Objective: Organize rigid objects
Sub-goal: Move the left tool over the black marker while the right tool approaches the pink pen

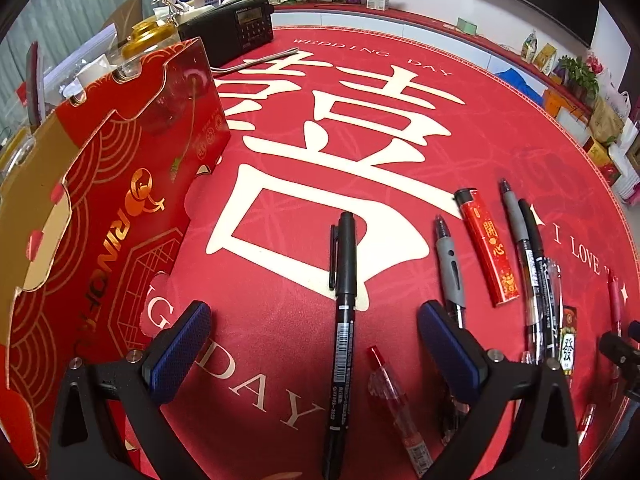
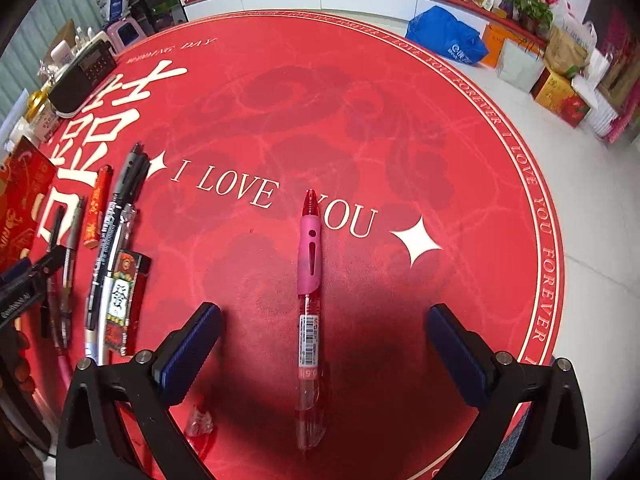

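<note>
In the left wrist view a black marker pen [image 1: 343, 312] lies lengthwise on the red mat, between the spread fingers of my open left gripper [image 1: 314, 336]. A clear red pen [image 1: 394, 404], a grey-grip pen [image 1: 450, 268], a red lighter [image 1: 488, 248] and more pens [image 1: 532, 264] lie to its right. An open red gift box [image 1: 100, 216] stands at the left. In the right wrist view a pink-grip red pen [image 2: 309, 292] lies between the fingers of my open right gripper [image 2: 324, 340]. Neither gripper touches its pen.
A black radio [image 1: 236, 24], a yellow bottle [image 1: 150, 36] and clutter stand at the table's far left. A small card-patterned lighter [image 2: 122, 300] lies among the pens [image 2: 120, 204] left of the right gripper. A crumpled clear scrap [image 2: 199, 420] lies near the mat's front. Boxes and bags [image 2: 560, 68] sit on the floor.
</note>
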Action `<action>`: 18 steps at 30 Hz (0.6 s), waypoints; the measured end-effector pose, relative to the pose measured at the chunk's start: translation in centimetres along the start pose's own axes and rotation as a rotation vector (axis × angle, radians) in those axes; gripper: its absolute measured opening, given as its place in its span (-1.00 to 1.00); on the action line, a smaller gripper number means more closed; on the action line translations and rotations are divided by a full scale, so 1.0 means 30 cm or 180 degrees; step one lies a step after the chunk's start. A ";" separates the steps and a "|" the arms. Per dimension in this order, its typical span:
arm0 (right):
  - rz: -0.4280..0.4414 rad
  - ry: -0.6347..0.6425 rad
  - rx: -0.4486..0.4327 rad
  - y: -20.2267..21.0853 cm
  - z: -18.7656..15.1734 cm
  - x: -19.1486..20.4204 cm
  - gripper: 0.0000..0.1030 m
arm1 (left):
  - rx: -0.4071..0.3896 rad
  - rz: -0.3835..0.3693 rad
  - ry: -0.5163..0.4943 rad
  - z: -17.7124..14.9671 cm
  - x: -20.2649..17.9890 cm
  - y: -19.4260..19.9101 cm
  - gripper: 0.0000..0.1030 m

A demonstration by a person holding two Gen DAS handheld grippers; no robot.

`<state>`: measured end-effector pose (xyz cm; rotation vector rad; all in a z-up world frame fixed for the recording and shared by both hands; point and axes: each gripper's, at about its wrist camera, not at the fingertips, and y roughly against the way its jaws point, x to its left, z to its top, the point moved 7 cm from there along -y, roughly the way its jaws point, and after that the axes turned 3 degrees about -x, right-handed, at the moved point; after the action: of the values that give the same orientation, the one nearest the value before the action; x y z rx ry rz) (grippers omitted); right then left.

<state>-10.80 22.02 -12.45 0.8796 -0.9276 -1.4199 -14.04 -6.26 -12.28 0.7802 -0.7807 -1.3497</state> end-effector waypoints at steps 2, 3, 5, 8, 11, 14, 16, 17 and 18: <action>-0.0018 0.0081 -0.0023 -0.003 0.002 0.009 1.00 | -0.0040 -0.0076 0.0006 0.000 0.000 -0.006 1.00; -0.0014 0.0081 -0.0024 -0.003 0.002 0.008 1.00 | -0.0055 -0.0114 0.0032 -0.001 0.003 -0.006 1.00; -0.0013 0.0086 -0.0029 -0.004 0.001 0.007 1.00 | -0.0100 -0.0112 0.0017 -0.002 0.002 -0.004 1.00; -0.0011 0.0081 -0.0058 -0.005 -0.001 0.007 1.00 | -0.0174 -0.0106 0.0039 -0.004 0.002 0.000 1.00; -0.0010 0.0078 -0.0069 -0.003 -0.003 0.005 1.00 | -0.0209 -0.0098 0.0056 0.001 0.003 0.002 1.00; -0.0011 0.0090 -0.0087 -0.003 -0.004 0.005 1.00 | -0.0222 -0.0087 0.0077 0.001 0.005 0.001 1.00; -0.0002 0.0111 -0.0079 -0.004 -0.005 0.005 1.00 | -0.0234 -0.0071 0.0097 -0.002 0.006 0.003 1.00; 0.0000 0.0116 -0.0080 -0.004 -0.006 0.005 1.00 | -0.0249 -0.0065 0.0100 -0.004 0.006 0.005 1.00; -0.0001 0.0118 -0.0082 -0.004 -0.005 0.006 1.00 | -0.0264 -0.0062 0.0103 -0.006 0.006 0.006 1.00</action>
<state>-10.72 21.83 -12.61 0.8842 -0.8797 -1.4085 -13.77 -6.41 -12.22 0.7442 -0.6889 -1.3750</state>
